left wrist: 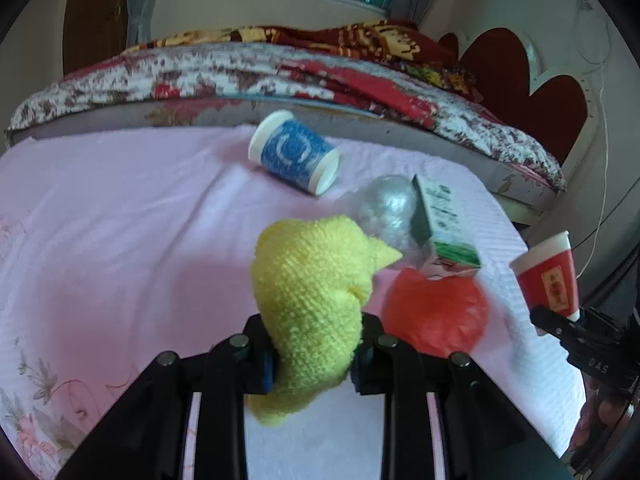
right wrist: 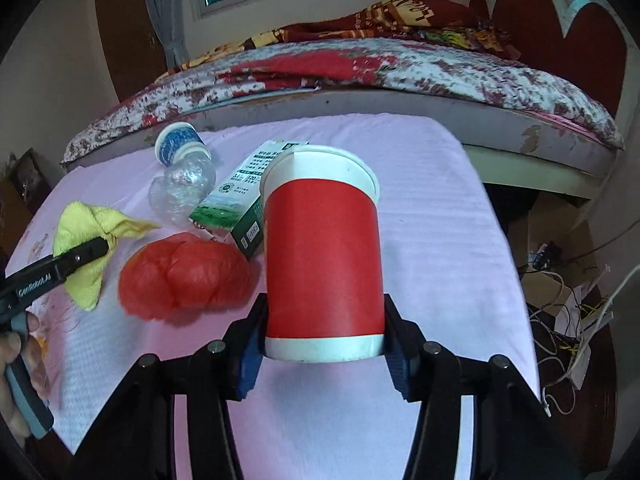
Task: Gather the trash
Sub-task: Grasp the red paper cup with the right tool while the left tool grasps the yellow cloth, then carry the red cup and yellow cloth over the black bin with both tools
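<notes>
Left tool (left wrist: 312,364) pinching the yellow cloth (left wrist: 310,300), right tool (right wrist: 324,354) clamping the red cup (right wrist: 322,256) — lift both gently, don't crush that cup!

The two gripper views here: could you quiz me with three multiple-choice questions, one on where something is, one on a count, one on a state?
1. Where does the green and white carton lie?
A. Between the crumpled clear bottle and the red cup
B. On the bed
C. Inside the blue cup

2. How many paper cups are in view?
A. One
B. Two
C. Four

3. What does the left gripper hold?
A. Nothing
B. The red plastic bag
C. The yellow cloth

Answers:
1. A: in the right wrist view the carton sits beside the bottle, and the red cup held in the right gripper is just in front of it.
2. B: one blue cup lying on its side, one red.
3. C: its pads pinch the cloth; the red plastic bag lies loose on the pink sheet.
</notes>
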### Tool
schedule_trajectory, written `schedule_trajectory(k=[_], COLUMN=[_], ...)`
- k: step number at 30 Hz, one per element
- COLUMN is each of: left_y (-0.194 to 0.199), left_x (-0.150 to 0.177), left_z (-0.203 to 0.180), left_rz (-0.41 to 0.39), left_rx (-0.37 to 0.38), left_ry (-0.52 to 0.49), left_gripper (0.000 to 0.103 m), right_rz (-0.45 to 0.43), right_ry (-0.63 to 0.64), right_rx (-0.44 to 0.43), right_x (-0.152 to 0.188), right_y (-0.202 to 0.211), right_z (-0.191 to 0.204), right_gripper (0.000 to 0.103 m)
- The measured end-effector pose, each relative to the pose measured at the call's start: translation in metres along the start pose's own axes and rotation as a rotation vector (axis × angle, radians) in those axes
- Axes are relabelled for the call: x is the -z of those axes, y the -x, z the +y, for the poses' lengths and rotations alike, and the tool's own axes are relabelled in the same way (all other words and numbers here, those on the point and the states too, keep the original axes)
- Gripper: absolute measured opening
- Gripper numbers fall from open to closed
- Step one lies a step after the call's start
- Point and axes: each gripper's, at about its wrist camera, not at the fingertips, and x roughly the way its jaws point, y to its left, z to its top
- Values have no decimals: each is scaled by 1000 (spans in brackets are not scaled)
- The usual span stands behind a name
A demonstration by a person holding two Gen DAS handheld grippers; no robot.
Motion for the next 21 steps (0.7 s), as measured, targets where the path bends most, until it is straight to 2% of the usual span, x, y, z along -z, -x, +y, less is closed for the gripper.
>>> schedule_trajectory(k=[7, 13, 17, 21], left_y=[34, 57, 67, 72], left_x=[8, 29, 51, 63], left_z=[-33, -75, -105, -120], left_rz=[-55, -89, -94, -88], left_rx=[48, 89, 109, 121], left_ry=[-53, -148, -239, -262], left_gripper=[28, 28, 28, 28], right_rz=[-33, -71, -100, -114], right_ry=[2, -3, 4, 3], right_rx=[4, -5, 7, 31], right_x=[24, 46, 65, 84], right_y=[53, 102, 142, 170], right_z=[-15, -24, -38, -58], right_gripper=[54, 54, 54, 54])
